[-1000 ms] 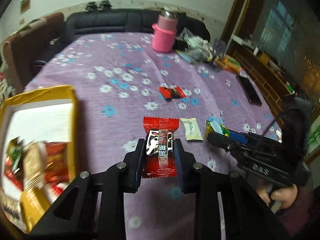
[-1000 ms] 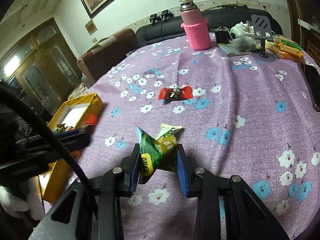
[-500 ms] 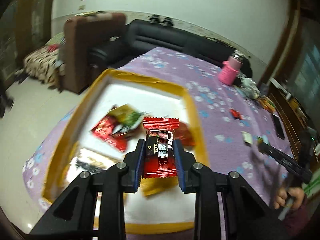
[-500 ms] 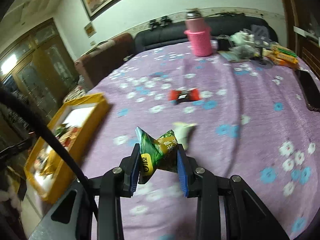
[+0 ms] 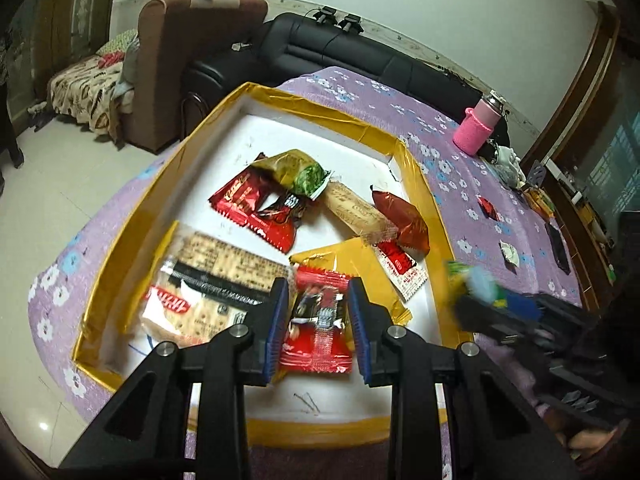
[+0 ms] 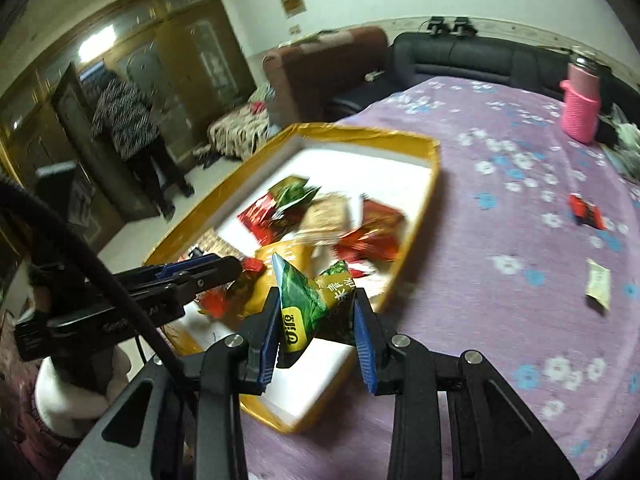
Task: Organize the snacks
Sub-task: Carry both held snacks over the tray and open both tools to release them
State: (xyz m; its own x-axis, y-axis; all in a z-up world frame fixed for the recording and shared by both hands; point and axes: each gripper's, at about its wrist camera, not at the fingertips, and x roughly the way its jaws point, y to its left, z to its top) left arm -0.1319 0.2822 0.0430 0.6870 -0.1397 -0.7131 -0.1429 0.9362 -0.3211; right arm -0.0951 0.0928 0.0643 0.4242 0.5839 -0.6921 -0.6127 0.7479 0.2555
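L gripper [image 5: 318, 324]: red snack pkt [image 5: 318, 328] between jaws just opening, over yellow box [image 5: 304, 104].
R gripper [image 6: 316, 330]: green snack pkt [image 6: 310, 300] clamped, at box's near edge.

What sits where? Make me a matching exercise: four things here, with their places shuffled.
Things:
1 red packet
2 green packet
3 pink bottle
4 white sachet

Places:
a lying flat on the purple cloth
b in the right gripper
c standing upright at the cloth's far side
d in the left gripper, over the yellow box

Pairs: 1-d, 2-b, 3-c, 4-a
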